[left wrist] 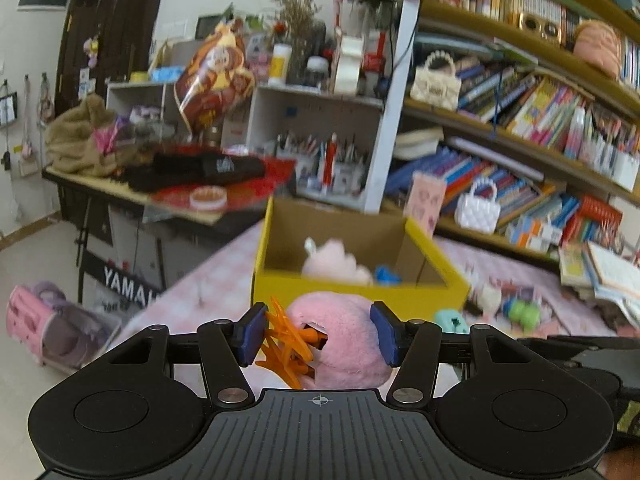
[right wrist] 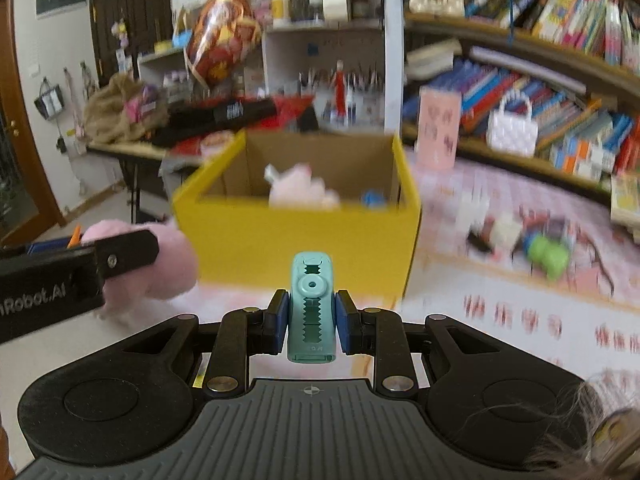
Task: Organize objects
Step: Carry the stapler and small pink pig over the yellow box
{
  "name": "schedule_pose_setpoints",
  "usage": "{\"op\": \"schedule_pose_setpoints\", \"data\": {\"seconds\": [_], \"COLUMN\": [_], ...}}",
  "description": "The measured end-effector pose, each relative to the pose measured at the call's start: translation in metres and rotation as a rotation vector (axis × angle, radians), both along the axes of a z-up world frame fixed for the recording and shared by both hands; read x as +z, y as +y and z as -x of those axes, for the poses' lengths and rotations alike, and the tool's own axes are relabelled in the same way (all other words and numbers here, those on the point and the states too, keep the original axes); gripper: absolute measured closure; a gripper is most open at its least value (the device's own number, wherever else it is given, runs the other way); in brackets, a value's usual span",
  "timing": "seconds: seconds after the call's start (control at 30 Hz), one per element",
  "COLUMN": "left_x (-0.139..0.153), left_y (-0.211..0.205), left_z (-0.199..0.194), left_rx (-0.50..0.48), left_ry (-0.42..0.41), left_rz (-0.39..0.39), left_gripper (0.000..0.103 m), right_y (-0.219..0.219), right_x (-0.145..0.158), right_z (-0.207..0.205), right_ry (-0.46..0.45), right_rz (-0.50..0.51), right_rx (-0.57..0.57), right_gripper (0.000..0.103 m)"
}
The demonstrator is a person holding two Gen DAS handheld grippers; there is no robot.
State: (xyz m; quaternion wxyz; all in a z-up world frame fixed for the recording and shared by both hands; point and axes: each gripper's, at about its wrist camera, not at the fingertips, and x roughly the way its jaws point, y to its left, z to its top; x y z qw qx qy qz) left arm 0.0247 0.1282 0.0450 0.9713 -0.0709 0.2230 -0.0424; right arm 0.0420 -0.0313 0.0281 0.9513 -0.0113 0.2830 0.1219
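Note:
My left gripper [left wrist: 318, 338] is shut on a pink plush toy [left wrist: 344, 340] with an orange hair claw [left wrist: 288, 344] clipped to it, held in front of a yellow cardboard box [left wrist: 360, 292]. My right gripper [right wrist: 311, 322] is shut on a teal clip-like tool [right wrist: 310, 304], just before the same box [right wrist: 296, 240]. The box holds a pale pink plush [right wrist: 300, 190] and a small blue item [right wrist: 374, 199]. The left gripper and its plush [right wrist: 160, 264] show at the left in the right wrist view.
The box stands on a pink checked surface [right wrist: 500, 312]. Small toys, one with green balls [right wrist: 548, 254], lie to the box's right. Bookshelves [left wrist: 520, 140] fill the right side. A cluttered desk [left wrist: 120, 188] stands behind on the left.

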Motion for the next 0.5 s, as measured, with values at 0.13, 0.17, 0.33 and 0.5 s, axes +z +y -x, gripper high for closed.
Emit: {"op": "schedule_pose_setpoints", "data": {"seconds": [0.13,0.17,0.33,0.5], "left_x": [0.016,0.018,0.022,0.01], "left_y": [-0.003,-0.004,-0.012,-0.022], "left_z": [-0.026,-0.031,-0.07,-0.104], "left_rx": [0.007,0.011,0.027,0.045], "left_ry": [-0.048,-0.055,-0.057,-0.019], "left_rz": [-0.009,-0.012,-0.027,-0.046], "left_gripper": [0.048,0.048,0.048,0.048], "right_y": [-0.003,-0.004,-0.007,-0.003], "right_x": [0.016,0.019,0.02,0.004], "right_z": [-0.032,-0.041,-0.08,-0.119], "right_ry": [-0.061,-0.068,-0.079,-0.039], "right_rz": [-0.004,-0.007,0.004,0.049], "right_rx": [-0.004,-0.006,0.005,0.057], "right_gripper": [0.08,0.08,0.08,0.08]}}
